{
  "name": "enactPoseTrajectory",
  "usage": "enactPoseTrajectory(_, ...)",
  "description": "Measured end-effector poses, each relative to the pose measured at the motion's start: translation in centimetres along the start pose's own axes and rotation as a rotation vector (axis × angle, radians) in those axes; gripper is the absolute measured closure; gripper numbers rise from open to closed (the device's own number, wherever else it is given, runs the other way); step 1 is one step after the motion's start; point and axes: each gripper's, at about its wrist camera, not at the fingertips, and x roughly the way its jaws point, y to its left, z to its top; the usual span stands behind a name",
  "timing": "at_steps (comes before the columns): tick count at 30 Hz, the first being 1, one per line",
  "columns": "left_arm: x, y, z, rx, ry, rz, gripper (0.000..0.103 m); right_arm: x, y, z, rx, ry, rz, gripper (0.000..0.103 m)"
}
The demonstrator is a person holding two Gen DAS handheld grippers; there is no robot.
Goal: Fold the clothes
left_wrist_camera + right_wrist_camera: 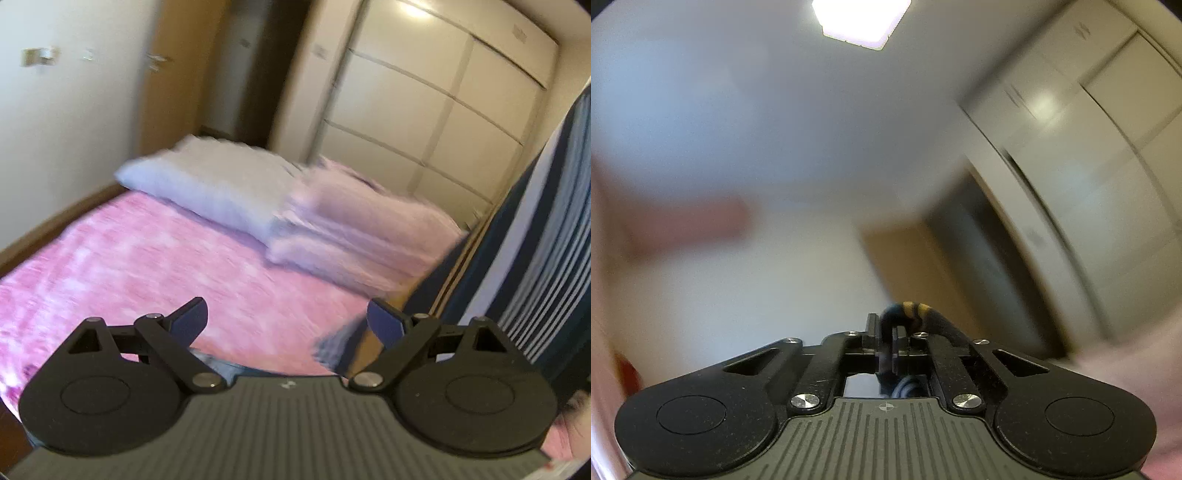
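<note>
Pinched low in the right wrist frame, a dark garment (pixel 916 314) with yellow bands sits between the nearly shut jaws of the right gripper (pixel 885 350); it is probably the blue-and-white striped cloth (pixel 535 236) hanging down the right edge of the left view. It looks light, soft and limp, best held at a hem or corner. The left gripper (pixel 286 319) gapes wide, empty, above the pink bedspread (pixel 147 258) and pillows (pixel 214 184) at centre.
</note>
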Motion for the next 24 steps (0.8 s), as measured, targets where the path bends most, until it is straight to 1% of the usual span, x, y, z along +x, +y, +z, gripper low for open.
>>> enactPoseTrajectory(1,0.5,-1.6,-0.7,0.026,0.028,-0.011,0.012,-0.4,-0.9,-0.3,0.003,0.094,-0.08,0.082)
enactPoseTrajectory(2,1.0,-3.2,-1.4,0.062,0.062,-0.023,0.012,-0.8,-2.1,-0.9,0.003,0.205,-0.178,0.054)
enactPoseTrajectory(3,1.2,-4.4,-2.4,0.088,0.089,-0.033,0.012,-1.5,-3.3,-2.0,0.0,0.299,-0.278,0.045)
enactPoseTrajectory(4,1.3,-5.8,-3.4,0.11,0.114,-0.044,0.012,-2.8,-4.9,-3.5,0.0,0.375,-0.398,0.042)
enactPoseTrajectory(6,1.6,-8.2,-5.7,0.144,0.172,-0.062,0.012,-6.2,-7.7,-6.3,0.011,0.483,-0.573,0.042)
enactPoseTrajectory(7,1.9,-9.0,-6.9,0.158,0.201,-0.068,0.012,-7.9,-8.9,-7.8,0.032,0.527,-0.626,0.042)
enactPoseTrajectory(8,2.2,-9.9,-8.0,0.175,0.237,-0.073,0.012,-9.9,-10.1,-9.6,0.073,0.566,-0.672,0.042)
enactPoseTrajectory(9,3.1,-9.5,-9.2,0.189,0.269,-0.073,0.012,-11.3,-11.0,-11.3,0.111,0.6,-0.705,0.042)
enactPoseTrajectory(10,3.2,-10.2,-10.2,0.203,0.301,-0.072,0.012,-13.0,-11.9,-12.6,0.148,0.631,-0.736,0.042)
enactPoseTrajectory(11,3.5,-10.7,-11.3,0.216,0.331,-0.072,0.012,-14.9,-12.7,-13.3,0.181,0.653,-0.77,0.042)
enactPoseTrajectory(13,3.6,-11.5,-12.9,0.248,0.384,-0.078,0.012,-19.3,-15.0,-12.2,0.232,0.676,-0.829,0.042)
enactPoseTrajectory(15,3.9,-12.0,-14.0,0.285,0.43,-0.087,0.012,-21.4,-16.2,-12.0,0.282,0.679,-0.86,0.042)
enactPoseTrajectory(17,4.1,-12.6,-14.8,0.323,0.461,-0.1,0.012,-22.9,-16.0,-12.7,0.31,0.675,-0.877,0.042)
enactPoseTrajectory(19,4.7,-12.8,-15.1,0.352,0.487,-0.113,0.012,-22.4,-16.5,-13.7,0.316,0.674,-0.89,0.042)
enactPoseTrajectory(22,5.6,-13.1,-15.6,0.38,0.519,-0.136,0.012,-22.8,-15.4,-13.8,0.299,0.682,-0.915,0.042)
enactPoseTrajectory(24,6.2,-13.3,-16.0,0.391,0.546,-0.147,0.012,-23.0,-14.7,-14.7,0.283,0.709,-0.934,0.042)
